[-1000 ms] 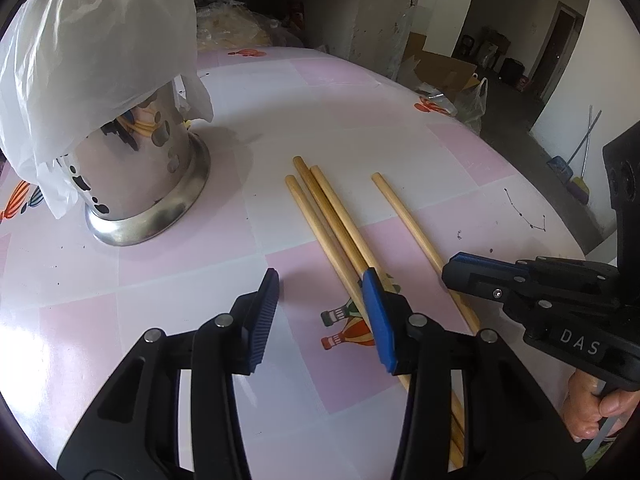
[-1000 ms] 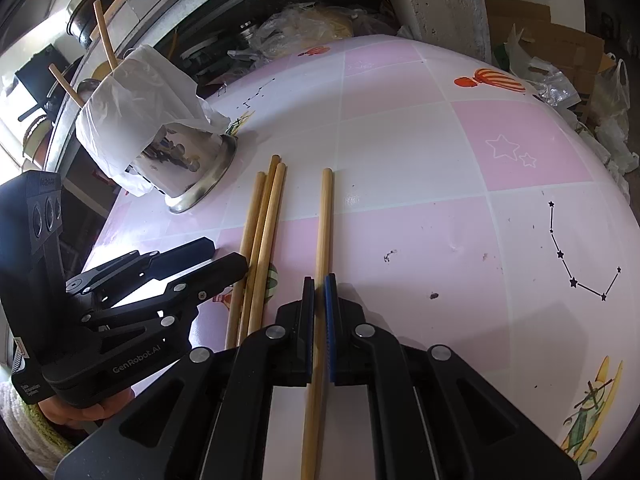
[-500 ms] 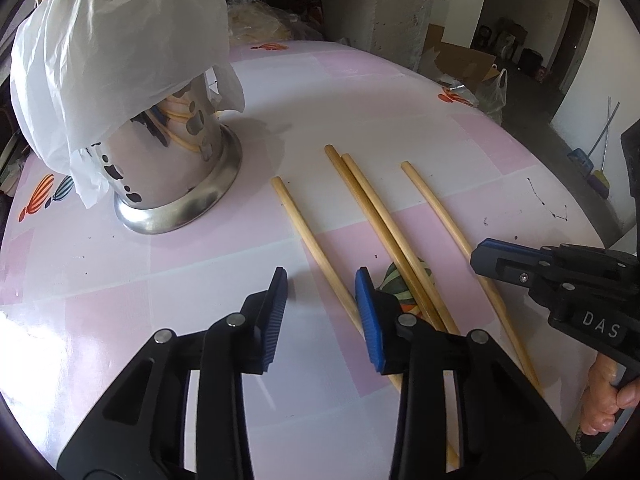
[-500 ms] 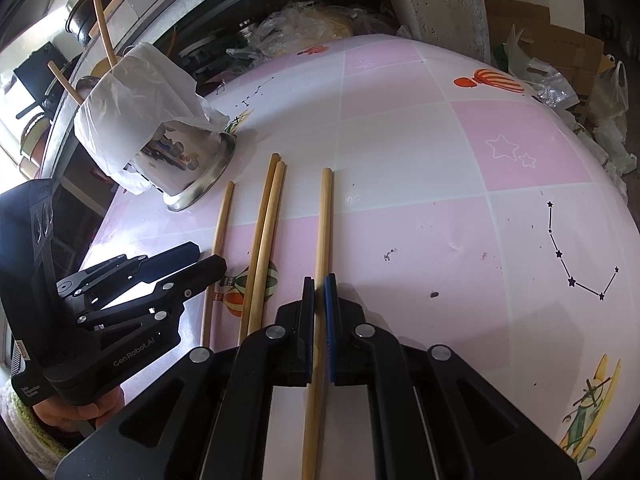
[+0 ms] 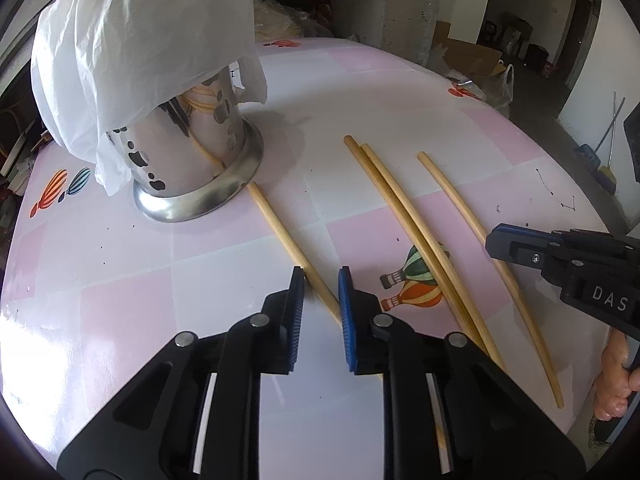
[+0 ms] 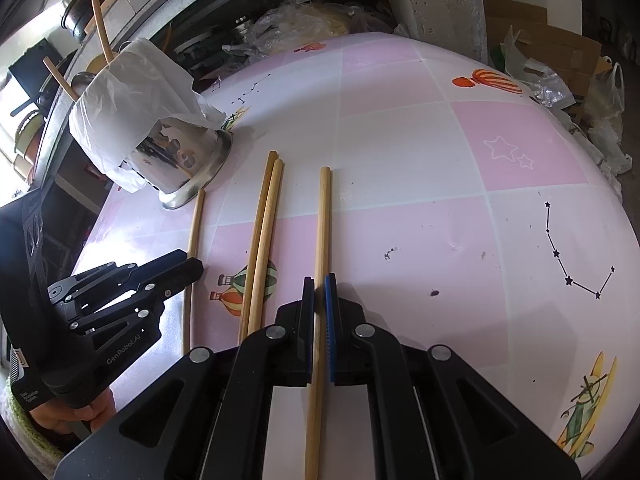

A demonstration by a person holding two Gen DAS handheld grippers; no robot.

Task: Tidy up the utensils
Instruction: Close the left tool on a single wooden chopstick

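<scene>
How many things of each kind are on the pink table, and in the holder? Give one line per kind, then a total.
Wooden chopsticks lying on the table: 4
Wooden chopsticks standing in the holder: 2
Metal utensil holder: 1
White plastic bag over the holder: 1
Total: 8

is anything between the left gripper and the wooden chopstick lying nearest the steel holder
Nothing visible. The left gripper already straddles that wooden chopstick, jaws closing on it. Its far tip lies by the white-bag-lined steel holder base.
</scene>
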